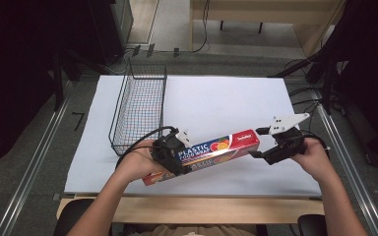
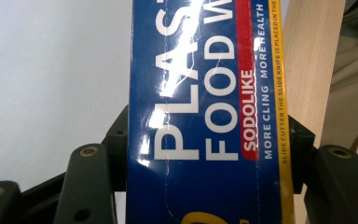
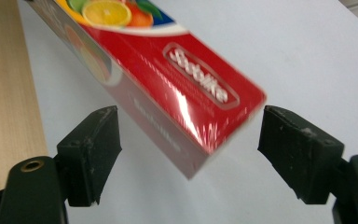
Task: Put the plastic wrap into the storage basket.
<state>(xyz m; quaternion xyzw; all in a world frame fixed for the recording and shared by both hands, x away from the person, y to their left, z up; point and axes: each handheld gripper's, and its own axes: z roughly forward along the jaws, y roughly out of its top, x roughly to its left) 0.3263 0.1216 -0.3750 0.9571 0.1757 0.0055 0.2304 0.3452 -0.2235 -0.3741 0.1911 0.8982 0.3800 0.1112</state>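
A long plastic food wrap box (image 1: pixel 211 151), blue in the middle with red ends, is held slanted above the white sheet. My left gripper (image 1: pixel 176 158) is shut on its blue part near the lower left end; in the left gripper view both jaws press the sides of the box (image 2: pixel 205 116) at the left gripper (image 2: pixel 209 154). My right gripper (image 1: pixel 258 142) stands open at the box's upper right end. In the right gripper view the red end of the box (image 3: pixel 177 79) reaches in between the jaws of the right gripper (image 3: pixel 189 154), with gaps on both sides.
A black wire basket (image 1: pixel 140 105) stands on the left part of the white sheet (image 1: pixel 226 98), just behind my left hand. The wooden table edge (image 1: pixel 202 209) runs along the front. Metal rails flank the table.
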